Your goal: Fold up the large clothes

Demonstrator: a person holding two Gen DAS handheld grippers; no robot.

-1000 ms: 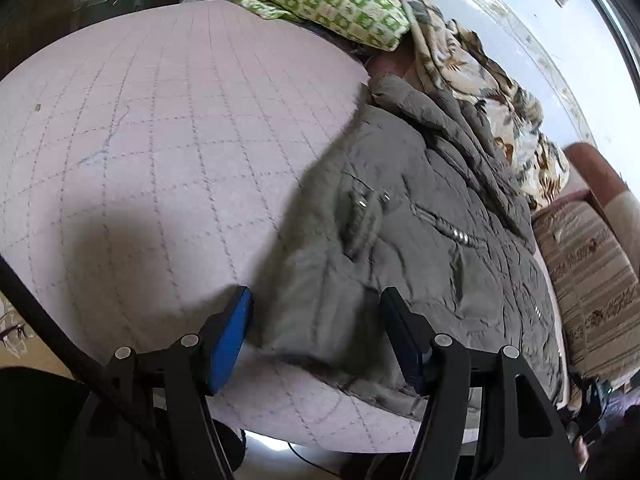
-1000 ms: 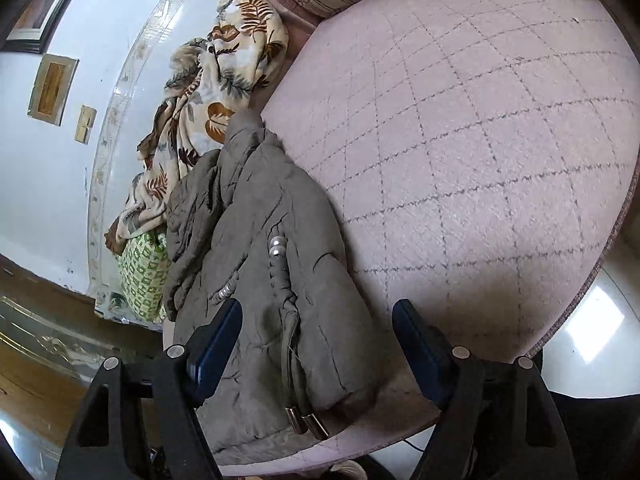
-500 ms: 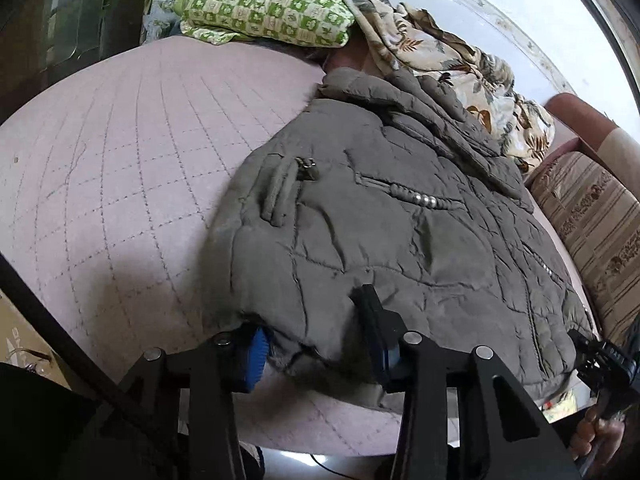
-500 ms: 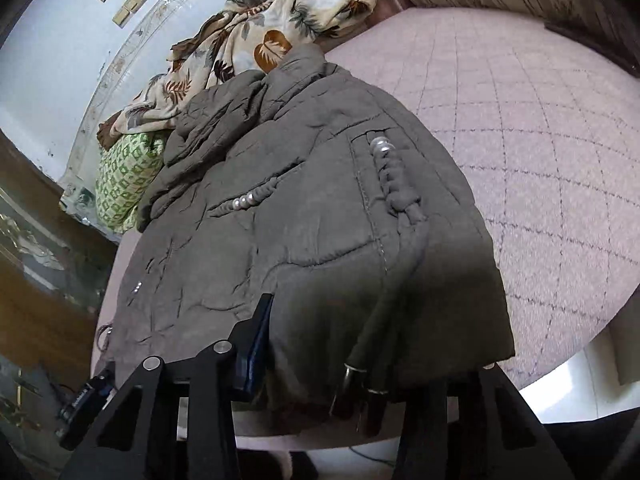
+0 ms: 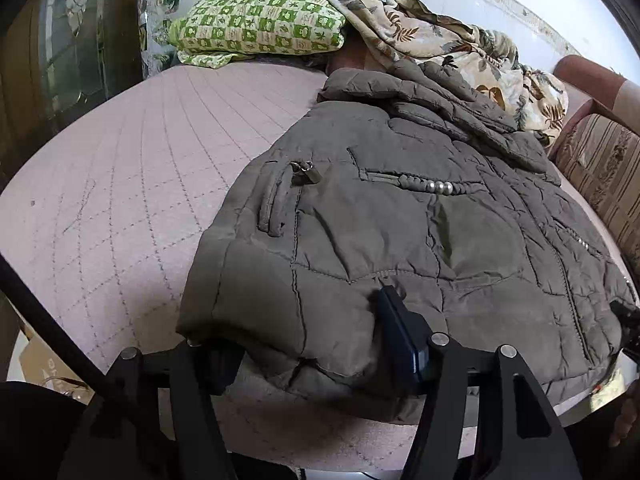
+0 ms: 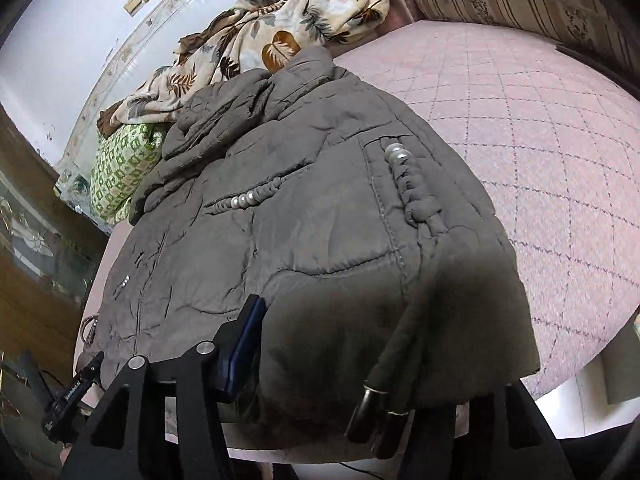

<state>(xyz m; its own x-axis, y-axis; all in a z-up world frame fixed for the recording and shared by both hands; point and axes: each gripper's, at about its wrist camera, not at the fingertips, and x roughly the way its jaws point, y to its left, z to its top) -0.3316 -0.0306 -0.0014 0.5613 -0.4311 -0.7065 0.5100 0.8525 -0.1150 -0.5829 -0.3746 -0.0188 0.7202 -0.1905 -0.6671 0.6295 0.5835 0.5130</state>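
A grey-green quilted jacket (image 5: 400, 216) lies flat on a pink quilted bed (image 5: 120, 168), hem at the near edge, collar far. The left gripper (image 5: 312, 344) and right gripper (image 6: 360, 344) each straddle a hem corner, their jaws having just been opening with the padding between them; whether they pinch it is unclear.

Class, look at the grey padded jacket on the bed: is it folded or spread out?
Spread out. The jacket lies flat and full-width on the pink quilt, both pockets showing, no layer doubled over.
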